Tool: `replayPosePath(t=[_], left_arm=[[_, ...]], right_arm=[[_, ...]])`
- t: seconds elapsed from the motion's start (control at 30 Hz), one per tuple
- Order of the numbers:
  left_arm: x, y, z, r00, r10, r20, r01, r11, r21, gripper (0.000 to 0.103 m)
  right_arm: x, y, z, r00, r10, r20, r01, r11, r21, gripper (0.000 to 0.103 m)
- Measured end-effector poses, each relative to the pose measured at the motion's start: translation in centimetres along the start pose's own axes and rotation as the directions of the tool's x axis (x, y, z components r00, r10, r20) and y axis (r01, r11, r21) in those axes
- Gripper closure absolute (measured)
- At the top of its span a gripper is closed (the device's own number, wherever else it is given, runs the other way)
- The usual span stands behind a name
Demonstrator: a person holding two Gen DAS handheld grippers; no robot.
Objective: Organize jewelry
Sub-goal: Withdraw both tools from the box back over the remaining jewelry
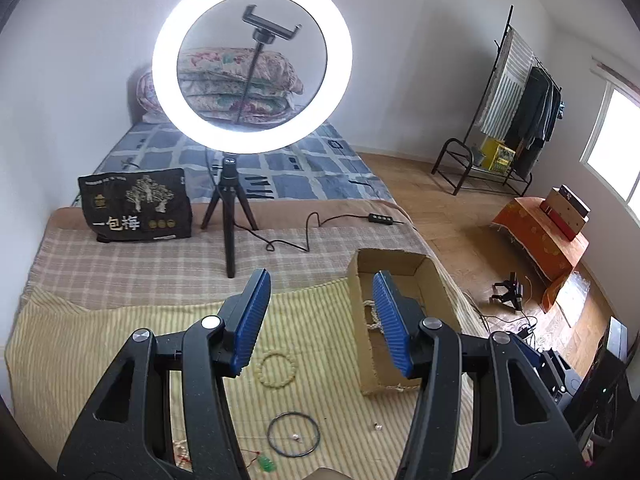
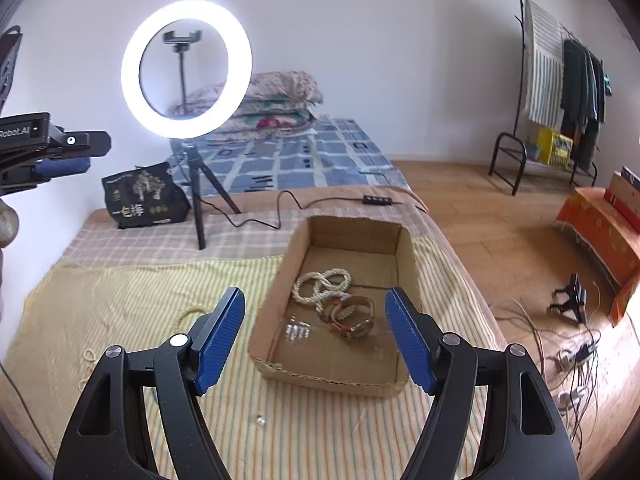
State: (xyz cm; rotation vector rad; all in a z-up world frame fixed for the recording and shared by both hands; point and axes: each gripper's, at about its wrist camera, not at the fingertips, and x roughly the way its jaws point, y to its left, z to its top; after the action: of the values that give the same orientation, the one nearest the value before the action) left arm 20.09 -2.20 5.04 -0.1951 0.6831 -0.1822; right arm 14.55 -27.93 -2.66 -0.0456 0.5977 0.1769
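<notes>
Nearest the left wrist camera, loose pieces lie on the striped yellow cloth [image 1: 80, 360]: a green pendant on a red cord [image 1: 266, 465], a thin dark bangle [image 1: 294, 434] with a small pearl earring [image 1: 295, 437] inside its ring, and another small stud [image 1: 376, 426] to the right. Just beyond, a pale beaded bracelet [image 1: 277, 370] sits between the spread fingers of the left gripper [image 1: 322, 320]. That gripper's jaws stand wide apart, holding and touching nothing.

The right gripper [image 2: 316, 338] is likewise released, jaws wide and empty, hovering near the cardboard box [image 2: 280, 304]. Inside the box already lie a white rope necklace [image 2: 320, 282], brown bangles [image 2: 348, 316] and a few small silver pieces [image 2: 297, 330].

Sorting looks partway done: some jewelry is boxed, several pieces remain on the cloth. The beaded bracelet seems the likely next pick; that would call for lowering the left gripper over it, closing gently on one side of the beads, and carrying it right to the box.

Farther off stand a ring light [image 1: 252, 62] on its tripod and a black bag [image 1: 134, 204].
</notes>
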Motion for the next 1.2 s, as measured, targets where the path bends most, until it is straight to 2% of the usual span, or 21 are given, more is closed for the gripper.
replayPosePath(t=[0.17,0.53,0.73,0.97,1.07,1.2], left_arm=[[-3.0,3.9,-1.7,0.999,0.041,0.005,-0.041,0.999,-0.015,0.049],[-5.8,11.8,-7.7,0.99,0.128,-0.053,-0.132,0.988,-0.075,0.049],[-4.9,15.4,-11.5,0.985,0.129,-0.112,-0.145,0.979,-0.144,0.049],[-2.1,17.2,-14.5,0.972,0.11,-0.206,-0.145,0.976,-0.163,0.05],[-1.0,17.7,-15.4,0.965,0.107,-0.24,-0.15,0.974,-0.168,0.054],[0.3,18.9,-16.5,0.958,0.075,-0.278,-0.137,0.968,-0.211,0.055]], right_arm=[[-0.4,2.4,-0.6,0.997,0.07,0.035,-0.068,0.996,-0.048,0.03],[1.7,6.5,-1.8,0.985,0.154,-0.079,-0.163,0.979,-0.119,0.03],[3.2,7.3,-2.8,0.959,0.23,-0.165,-0.244,0.967,-0.073,0.03],[5.2,8.5,-4.4,0.935,0.248,-0.252,-0.277,0.957,-0.087,0.031],[6.2,8.4,-5.0,0.927,0.243,-0.285,-0.276,0.958,-0.081,0.031],[7.3,8.5,-5.7,0.913,0.25,-0.322,-0.288,0.955,-0.076,0.031]])
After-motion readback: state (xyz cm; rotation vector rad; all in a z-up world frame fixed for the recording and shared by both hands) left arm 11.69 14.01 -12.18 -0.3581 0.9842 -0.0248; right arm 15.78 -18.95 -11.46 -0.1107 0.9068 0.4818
